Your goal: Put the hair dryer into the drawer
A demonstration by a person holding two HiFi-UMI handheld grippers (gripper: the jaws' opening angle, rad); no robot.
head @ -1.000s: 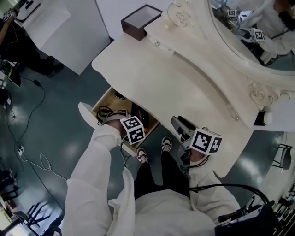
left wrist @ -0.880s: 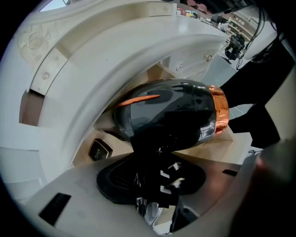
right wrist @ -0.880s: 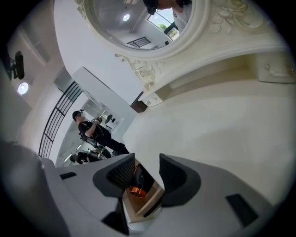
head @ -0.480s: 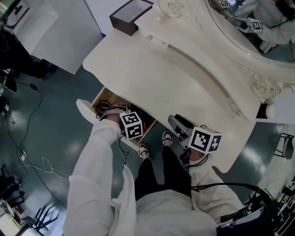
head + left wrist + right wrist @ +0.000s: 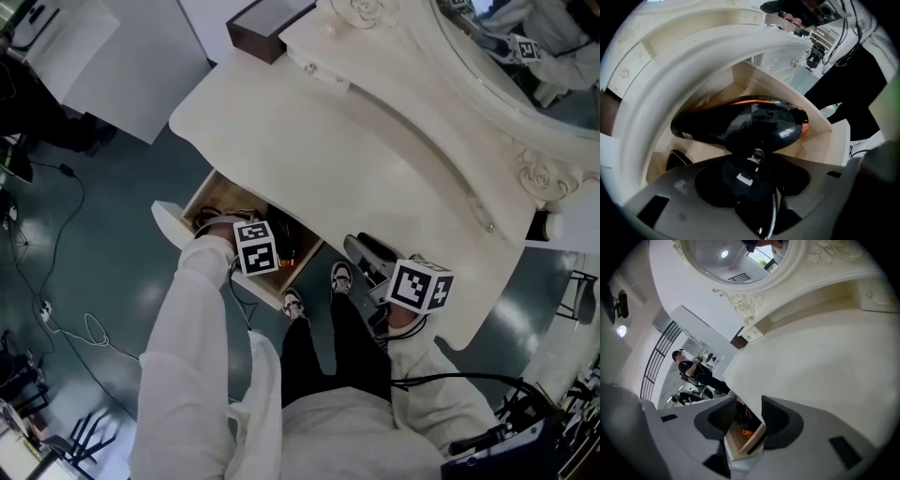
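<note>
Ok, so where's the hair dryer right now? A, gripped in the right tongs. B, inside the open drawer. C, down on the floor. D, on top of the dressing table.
B: the left gripper view shows the black hair dryer down between the wooden walls of the pulled-out drawer, under the table's edge.
</note>
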